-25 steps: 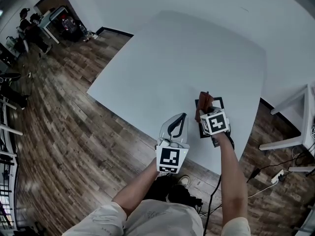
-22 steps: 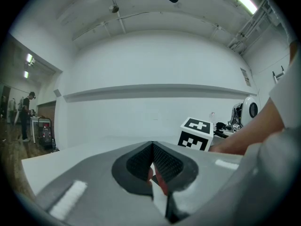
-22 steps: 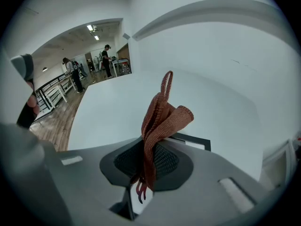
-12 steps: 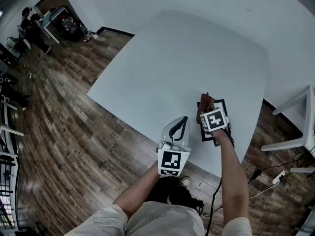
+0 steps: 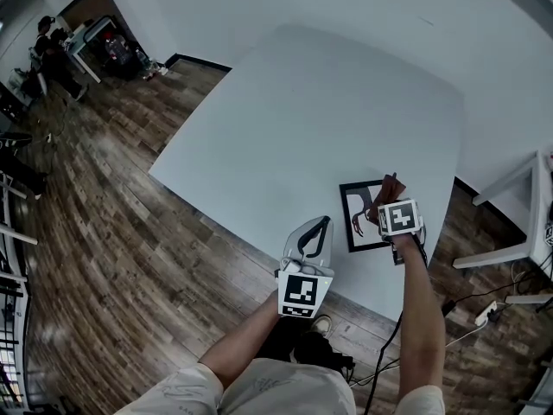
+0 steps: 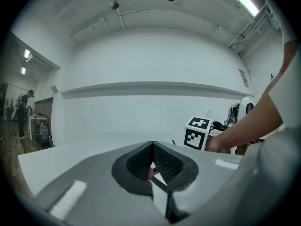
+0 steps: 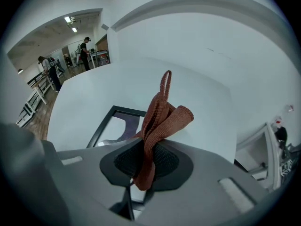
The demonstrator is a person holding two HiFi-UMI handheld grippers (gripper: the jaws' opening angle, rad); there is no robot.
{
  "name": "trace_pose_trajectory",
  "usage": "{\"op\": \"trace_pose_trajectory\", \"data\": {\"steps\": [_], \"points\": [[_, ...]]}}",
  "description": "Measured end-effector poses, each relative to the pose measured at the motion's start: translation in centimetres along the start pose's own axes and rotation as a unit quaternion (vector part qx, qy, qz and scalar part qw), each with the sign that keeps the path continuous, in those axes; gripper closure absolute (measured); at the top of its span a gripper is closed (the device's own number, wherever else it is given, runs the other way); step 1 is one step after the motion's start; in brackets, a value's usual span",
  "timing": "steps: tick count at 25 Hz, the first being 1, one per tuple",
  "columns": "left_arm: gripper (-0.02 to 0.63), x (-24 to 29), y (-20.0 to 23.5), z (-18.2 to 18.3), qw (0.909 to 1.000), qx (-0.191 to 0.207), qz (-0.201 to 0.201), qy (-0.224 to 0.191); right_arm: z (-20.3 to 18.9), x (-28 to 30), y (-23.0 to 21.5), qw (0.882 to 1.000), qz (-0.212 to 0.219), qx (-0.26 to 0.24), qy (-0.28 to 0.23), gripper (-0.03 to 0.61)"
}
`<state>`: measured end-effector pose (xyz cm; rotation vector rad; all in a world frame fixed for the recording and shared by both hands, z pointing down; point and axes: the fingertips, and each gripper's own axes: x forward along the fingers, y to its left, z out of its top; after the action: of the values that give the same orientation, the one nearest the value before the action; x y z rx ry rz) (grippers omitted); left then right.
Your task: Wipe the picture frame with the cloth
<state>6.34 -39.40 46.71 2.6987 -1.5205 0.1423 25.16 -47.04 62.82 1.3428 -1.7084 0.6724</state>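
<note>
White table stands on a wood floor, with the picture frame flat at its near right corner. The right gripper clamps a rust-brown cloth over the frame. Just left, the left gripper is closed and empty at the near edge.

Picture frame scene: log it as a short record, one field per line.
picture frame: black border, lying flat on the white table, near the person's edge
cloth: reddish-brown, bunched, pinched in the right tongs
right tongs: shut on the cloth, above the frame; contact with the frame not clear
left tongs: shut, nothing held, left of the frame near the table edge
</note>
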Motion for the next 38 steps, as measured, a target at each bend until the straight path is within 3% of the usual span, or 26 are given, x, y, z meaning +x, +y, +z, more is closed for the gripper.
{"op": "trace_pose_trajectory", "data": {"steps": [10, 16, 19, 21, 28, 38], "points": [[0.614, -0.1, -0.1, 0.5, 1.0, 0.003, -0.001, -0.003, 0.7, -1.2, -0.4, 1.0, -0.002, 0.008, -0.022, 0.5], [0.614, -0.2, 0.4, 0.9, 1.0, 0.002, 0.006, -0.008, 4.5, -2.7, 5.0, 0.996, 0.065, -0.014, -0.054, 0.5], [0.614, -0.3, 0.7, 0.9, 0.9999, -0.001, 0.012, -0.009, 5.0, -3.1, 8.5, 0.992, 0.107, -0.023, -0.055, 0.5], [0.614, -0.3, 0.8, 1.1, 0.9998, -0.003, 0.014, -0.01, 4.8, -2.8, 9.9, 0.992, 0.113, -0.028, -0.052, 0.5], [0.614, -0.5, 0.5, 1.3, 0.9998, -0.004, 0.01, -0.014, 2.5, -0.8, 9.7, 0.996, 0.086, -0.02, -0.031, 0.5], [0.614, 0.1, -0.7, 1.2, 0.9999, -0.002, 0.0, -0.01, -2.2, -1.2, 1.7, 0.999, 0.024, 0.032, -0.004, 0.5]]}}
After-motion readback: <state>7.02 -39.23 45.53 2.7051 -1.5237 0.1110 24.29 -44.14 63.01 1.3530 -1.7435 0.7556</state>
